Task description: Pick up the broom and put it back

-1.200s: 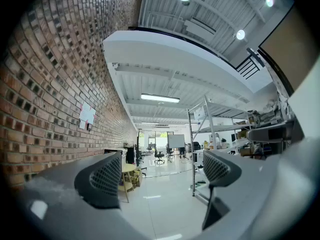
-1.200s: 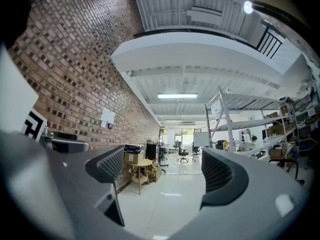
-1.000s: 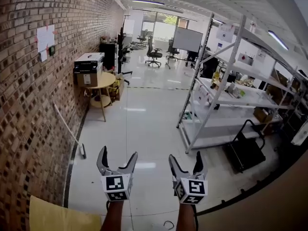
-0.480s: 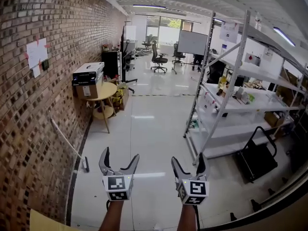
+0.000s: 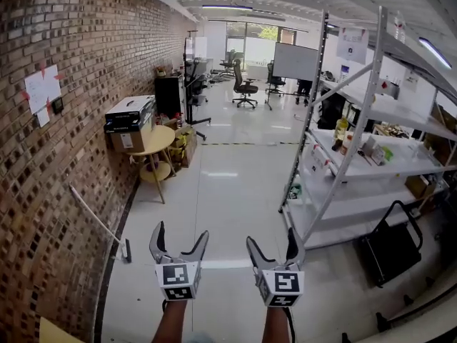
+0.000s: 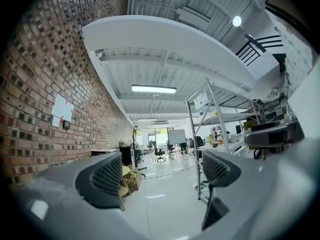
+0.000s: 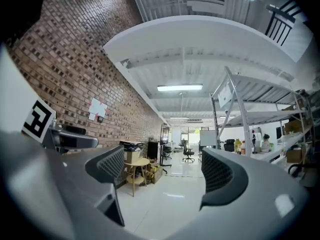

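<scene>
Both claws are held out low in front of the person, side by side over the pale floor, and neither touches anything. On the left claw the jaws stand wide apart with only open floor between them. The right claw is spread the same way and is just as empty. Each carries its marker cube at the base, with a bare forearm behind it.

The broom is well apart from both claws, off to the left and a little ahead of the left one. It leans against the brick wall, its pale handle slanting up against the bricks and its dark head resting on the floor at the foot of the wall.

Farther along that wall stands a small round table with stacked boxes on top. Sheets of paper are stuck to the bricks above. On the right runs a white metal shelf rack loaded with bottles and small items, and a black cart stands just beside it. An office chair and a whiteboard show at the far end of the room.
</scene>
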`<state>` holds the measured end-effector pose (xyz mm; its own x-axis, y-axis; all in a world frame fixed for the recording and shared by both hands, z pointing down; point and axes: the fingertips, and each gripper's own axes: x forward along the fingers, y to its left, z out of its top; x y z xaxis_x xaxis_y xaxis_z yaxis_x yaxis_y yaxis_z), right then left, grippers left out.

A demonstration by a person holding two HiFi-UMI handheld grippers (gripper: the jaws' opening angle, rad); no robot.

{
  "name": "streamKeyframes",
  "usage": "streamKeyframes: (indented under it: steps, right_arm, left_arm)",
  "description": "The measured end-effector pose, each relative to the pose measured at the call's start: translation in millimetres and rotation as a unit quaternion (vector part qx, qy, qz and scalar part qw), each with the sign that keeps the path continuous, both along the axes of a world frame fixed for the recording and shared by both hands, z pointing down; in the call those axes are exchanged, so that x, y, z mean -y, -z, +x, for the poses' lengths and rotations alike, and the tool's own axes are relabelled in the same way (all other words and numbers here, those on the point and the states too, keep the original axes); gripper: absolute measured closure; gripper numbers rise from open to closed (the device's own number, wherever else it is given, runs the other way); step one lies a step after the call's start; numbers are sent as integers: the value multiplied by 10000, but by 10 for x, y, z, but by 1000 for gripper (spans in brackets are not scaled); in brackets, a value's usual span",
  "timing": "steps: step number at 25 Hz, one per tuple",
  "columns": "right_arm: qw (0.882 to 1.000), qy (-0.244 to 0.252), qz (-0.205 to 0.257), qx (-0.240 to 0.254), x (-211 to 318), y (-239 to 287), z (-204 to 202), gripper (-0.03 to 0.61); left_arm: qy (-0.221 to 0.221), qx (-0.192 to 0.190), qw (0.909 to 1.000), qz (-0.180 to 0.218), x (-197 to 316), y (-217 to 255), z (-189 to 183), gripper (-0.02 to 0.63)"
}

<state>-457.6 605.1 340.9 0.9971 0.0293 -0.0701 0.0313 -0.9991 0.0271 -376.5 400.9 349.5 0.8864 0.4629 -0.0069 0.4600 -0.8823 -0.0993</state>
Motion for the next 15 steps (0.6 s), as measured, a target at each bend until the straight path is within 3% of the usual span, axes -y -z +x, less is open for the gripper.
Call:
streamKeyframes:
  steps: [8, 15]
  right_arm:
    - [9996, 244, 91, 148, -163, -117, 1301, 98]
    - [9998, 114, 33, -176, -281, 292, 2536, 98]
  left_arm:
    - [223, 15, 9997, -39, -119, -118, 1284, 104]
    - [40, -264, 9992, -303, -252, 254, 2524, 104]
